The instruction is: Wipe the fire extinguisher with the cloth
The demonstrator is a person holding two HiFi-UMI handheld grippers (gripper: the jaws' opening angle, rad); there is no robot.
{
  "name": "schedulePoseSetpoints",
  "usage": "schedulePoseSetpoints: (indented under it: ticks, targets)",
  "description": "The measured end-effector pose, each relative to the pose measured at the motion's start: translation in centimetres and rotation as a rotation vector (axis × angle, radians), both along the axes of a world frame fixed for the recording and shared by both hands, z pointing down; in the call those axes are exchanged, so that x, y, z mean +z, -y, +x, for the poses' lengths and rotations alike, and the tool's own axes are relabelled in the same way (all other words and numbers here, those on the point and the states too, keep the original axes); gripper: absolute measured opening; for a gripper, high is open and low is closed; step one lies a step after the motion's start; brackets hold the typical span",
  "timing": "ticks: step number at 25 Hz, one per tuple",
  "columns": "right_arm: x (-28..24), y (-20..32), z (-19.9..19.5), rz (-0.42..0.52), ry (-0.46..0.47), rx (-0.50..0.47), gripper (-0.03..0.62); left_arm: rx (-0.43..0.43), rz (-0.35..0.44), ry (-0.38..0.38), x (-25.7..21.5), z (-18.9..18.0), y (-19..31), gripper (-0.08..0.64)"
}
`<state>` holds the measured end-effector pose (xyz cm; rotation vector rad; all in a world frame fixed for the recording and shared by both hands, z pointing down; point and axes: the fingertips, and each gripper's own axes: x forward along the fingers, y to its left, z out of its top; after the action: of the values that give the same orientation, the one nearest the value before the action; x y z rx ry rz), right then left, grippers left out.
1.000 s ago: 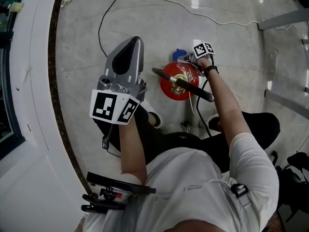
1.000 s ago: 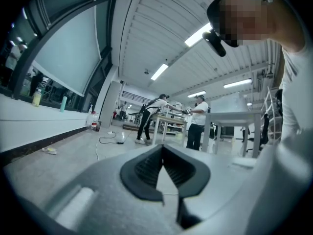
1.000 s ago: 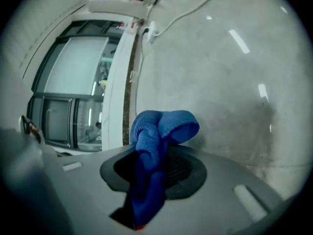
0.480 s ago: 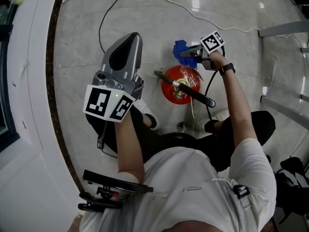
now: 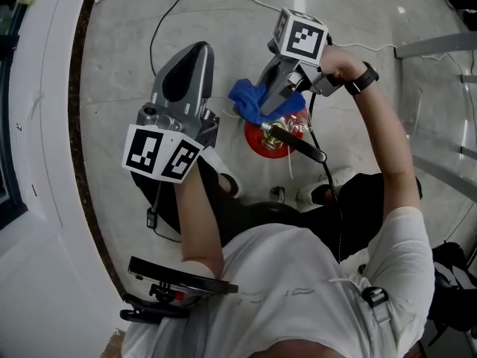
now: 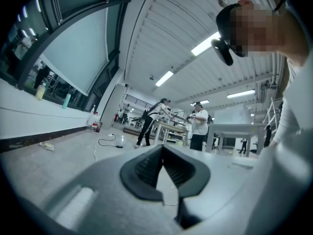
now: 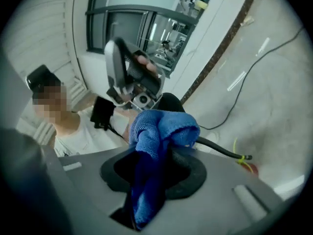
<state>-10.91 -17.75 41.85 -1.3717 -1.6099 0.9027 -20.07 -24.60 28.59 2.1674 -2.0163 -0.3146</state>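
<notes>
Red fire extinguisher (image 5: 270,139) upright on the grey floor (image 5: 223,21), seen from above, with its black handle (image 5: 298,144) slanting across the top towards the person. Blue cloth (image 5: 256,99) bunched just above the top of the extinguisher on its far-left side; cannot tell whether touching it or hanging just clear. Clamped between the closed jaws of the right gripper (image 5: 267,107), one end bulging out past the tips and the other trailing back down between the pads. Right gripper angled down over the extinguisher from its far-right side, marker cube (image 5: 302,39) uppermost.

Left gripper (image 6: 162,153) to the left of the extinguisher and apart from it, pointing away from the person, jaws closed tip to tip with nothing between them.

White shoe (image 5: 319,191) on the floor just on the near side of the extinguisher. Black cable (image 5: 159,28) looping across the floor beyond and to the left of the extinguisher; white cable (image 5: 268,4) running beyond it.
</notes>
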Motion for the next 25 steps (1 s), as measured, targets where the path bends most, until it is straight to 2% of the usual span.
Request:
schedulePoseSetpoints:
  ticks: [3, 4, 5, 8, 11, 13, 16, 18, 21, 23, 25]
  targets:
    - [2.1, 0.8, -1.5, -0.139, -0.105, 0.071, 0.120, -0.003, -0.009, 0.002, 0.4, -0.2, -0.2, -0.002]
    - [3.7, 1.3, -2.1, -0.142, -0.133, 0.099, 0.120, -0.005, -0.014, 0.001, 0.6, -0.3, -0.4, -0.002]
    - [6.3, 1.6, -2.4, -0.107, -0.167, 0.112, 0.118, -0.010, -0.020, 0.000, 0.7, -0.5, -0.5, -0.001]
    - [17.9, 2.0, -2.3, 0.095, -0.322, 0.120, 0.118, -0.025, -0.037, -0.008, 1.3, -1.3, -0.9, -0.001]
    - [30.9, 3.2, -1.8, 0.292, -0.461, 0.205, 0.120, -0.023, -0.054, -0.013, 2.2, -1.8, -1.0, -0.002]
    - [37.1, 3.6, -1.9, 0.366, -0.500, 0.281, 0.120, -0.024, -0.065, -0.016, 2.9, -2.1, -1.0, -0.002]
    - [42.5, 3.6, -1.6, 0.428, -0.527, 0.349, 0.120, -0.016, -0.082, -0.028, 3.7, -2.0, -1.4, -0.001]
    - [44.4, 3.8, -1.0, 0.510, -0.520, 0.319, 0.115, -0.013, -0.085, -0.041, 3.9, -2.1, -1.5, 0.000]
    - [44.4, 4.3, -0.7, 0.591, -0.451, 0.240, 0.118, -0.021, -0.083, -0.042, 3.6, -2.7, -1.4, 0.000]
    - [42.2, 4.6, -1.0, 0.567, -0.388, 0.212, 0.120, -0.038, -0.073, -0.041, 3.1, -3.2, -1.4, -0.001]
    - [37.0, 4.6, -2.2, 0.438, -0.313, 0.229, 0.121, -0.048, -0.059, -0.040, 2.6, -3.6, -1.5, -0.002]
